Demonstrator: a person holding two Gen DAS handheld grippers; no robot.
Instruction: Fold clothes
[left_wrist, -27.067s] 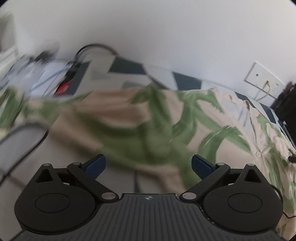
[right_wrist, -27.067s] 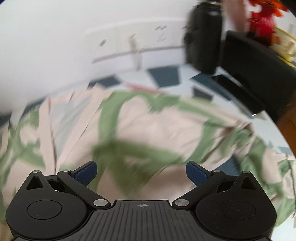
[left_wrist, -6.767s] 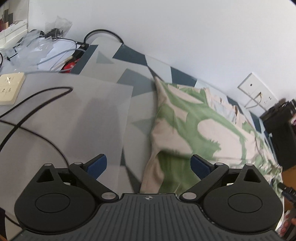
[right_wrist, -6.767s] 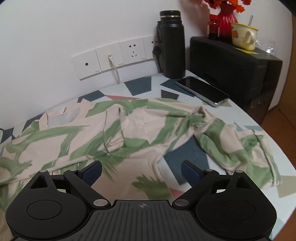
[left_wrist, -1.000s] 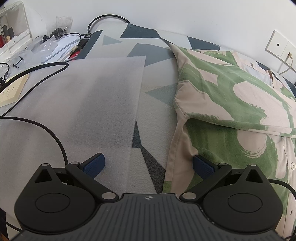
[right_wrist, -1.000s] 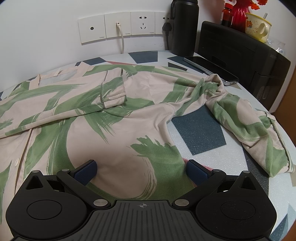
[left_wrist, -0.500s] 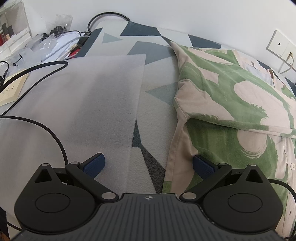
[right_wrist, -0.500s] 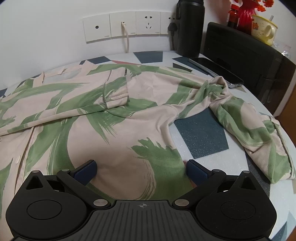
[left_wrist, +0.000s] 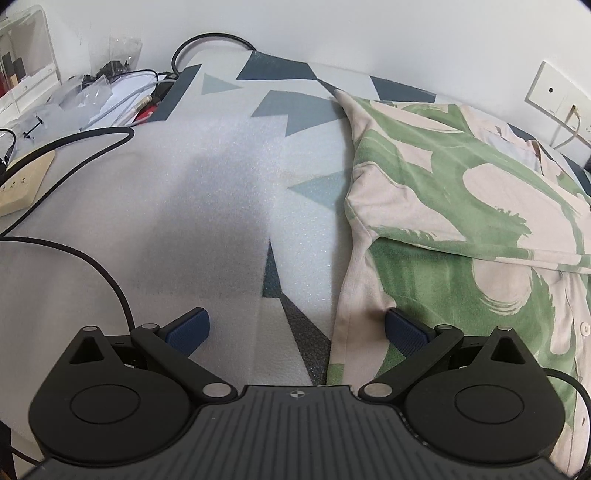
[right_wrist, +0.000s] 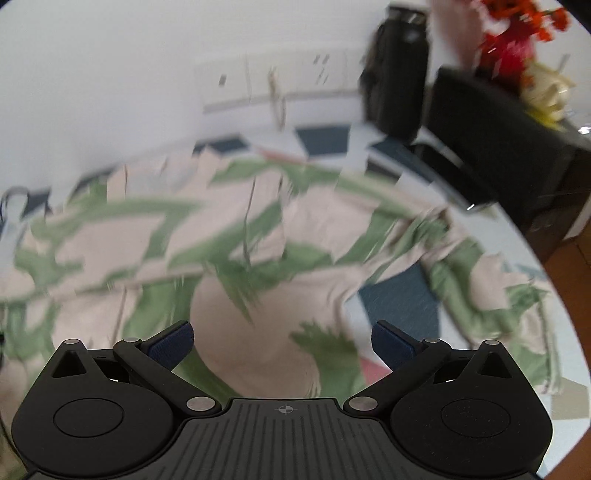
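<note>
Left wrist view: the left tongs (left_wrist: 295, 328) stand wide apart, holding nothing, low over a worktop (left_wrist: 207, 192) covered in a grey-and-blue triangle pattern. A cream shirt with green brush-stroke leaves (left_wrist: 461, 221) lies flat ahead and to the right of these tongs; its long axis runs away from them, collar end far, hem end near. Its folded left edge passes just inside the right blue pad (left_wrist: 404, 334). A black cable (left_wrist: 92, 258) curves ahead on the left.

Right wrist view: the right tongs (right_wrist: 282, 343) also stand wide and empty above the same shirt (right_wrist: 240, 295), which spreads ahead and to both sides. This view is now heavily blurred and looks from higher up than half a second ago; the left view has barely changed.
</note>
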